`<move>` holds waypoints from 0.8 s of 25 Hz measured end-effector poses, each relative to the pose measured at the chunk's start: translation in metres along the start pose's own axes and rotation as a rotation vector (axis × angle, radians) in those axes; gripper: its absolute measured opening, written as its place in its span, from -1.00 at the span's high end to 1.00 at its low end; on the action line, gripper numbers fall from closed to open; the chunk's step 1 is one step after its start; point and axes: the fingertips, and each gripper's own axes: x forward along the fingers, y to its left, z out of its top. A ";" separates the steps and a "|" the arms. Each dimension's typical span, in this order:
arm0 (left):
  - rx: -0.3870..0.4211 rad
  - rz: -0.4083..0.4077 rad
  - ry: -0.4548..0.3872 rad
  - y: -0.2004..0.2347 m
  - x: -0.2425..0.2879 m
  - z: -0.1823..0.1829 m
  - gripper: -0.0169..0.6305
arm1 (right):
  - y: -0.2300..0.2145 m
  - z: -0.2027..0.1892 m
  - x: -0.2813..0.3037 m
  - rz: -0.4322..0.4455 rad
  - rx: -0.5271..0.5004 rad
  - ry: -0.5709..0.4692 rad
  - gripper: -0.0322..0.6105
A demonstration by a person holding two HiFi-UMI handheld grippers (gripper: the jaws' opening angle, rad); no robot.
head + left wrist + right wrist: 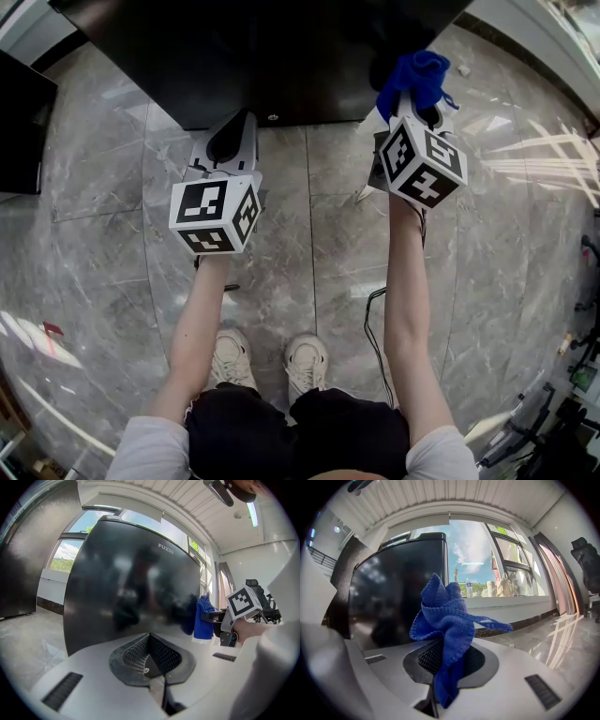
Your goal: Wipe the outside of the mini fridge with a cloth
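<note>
Dark shorts (pixel 300 427) and white sneakers (pixel 272 361) sit lowest in the head view, on grey marble floor tiles (pixel 309 253) with a thin black cable (pixel 373 319) trailing beside the right foot. Both bare forearms reach forward, each holding a gripper towards the black mini fridge (pixel 262 47), which stands on the floor straight ahead of the person. The left gripper (pixel 232 141) is clenched on nothing, its meshed pads pressed together just short of the glossy door. The right gripper (pixel 422 98) is clamped on a bunched blue cloth (pixel 417 75), which stands up above its jaws with a tail hanging down between them. That cloth is held at the fridge's front right corner; I can't tell whether it actually touches. Bright windows (pixel 487 573) show past the fridge.
</note>
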 end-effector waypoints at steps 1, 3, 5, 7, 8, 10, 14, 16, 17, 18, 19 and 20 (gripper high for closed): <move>-0.001 0.002 0.000 0.001 0.000 0.000 0.93 | -0.002 0.000 0.000 -0.005 0.000 0.000 0.62; -0.001 0.002 0.000 0.001 0.001 0.000 0.93 | -0.009 0.000 0.002 -0.024 0.009 0.004 0.62; 0.000 -0.001 0.000 -0.001 0.002 -0.001 0.93 | -0.020 -0.001 0.005 -0.050 0.034 0.011 0.62; 0.003 -0.005 -0.002 -0.002 0.003 0.000 0.93 | -0.028 0.000 0.009 -0.063 0.056 0.014 0.62; 0.004 -0.005 -0.002 -0.002 0.003 0.000 0.93 | -0.029 0.001 0.010 -0.064 0.057 0.013 0.62; 0.000 0.000 -0.004 0.001 0.002 0.000 0.94 | -0.027 0.003 0.011 -0.061 0.048 0.011 0.62; -0.006 0.012 -0.011 0.008 -0.002 0.000 0.93 | -0.022 0.001 0.004 -0.056 0.071 0.007 0.62; -0.012 0.016 -0.012 0.012 -0.008 -0.002 0.93 | -0.017 -0.004 -0.006 -0.052 0.099 0.002 0.62; -0.019 0.019 -0.013 0.014 -0.012 -0.004 0.93 | -0.011 -0.006 -0.011 -0.045 0.112 0.000 0.62; -0.025 0.024 -0.015 0.018 -0.016 -0.006 0.93 | -0.004 -0.008 -0.014 -0.034 0.123 -0.002 0.62; -0.029 0.028 -0.017 0.021 -0.021 -0.007 0.93 | 0.006 -0.009 -0.017 -0.018 0.133 -0.002 0.62; -0.032 0.031 -0.021 0.025 -0.025 -0.008 0.93 | 0.018 -0.011 -0.020 0.001 0.141 -0.003 0.62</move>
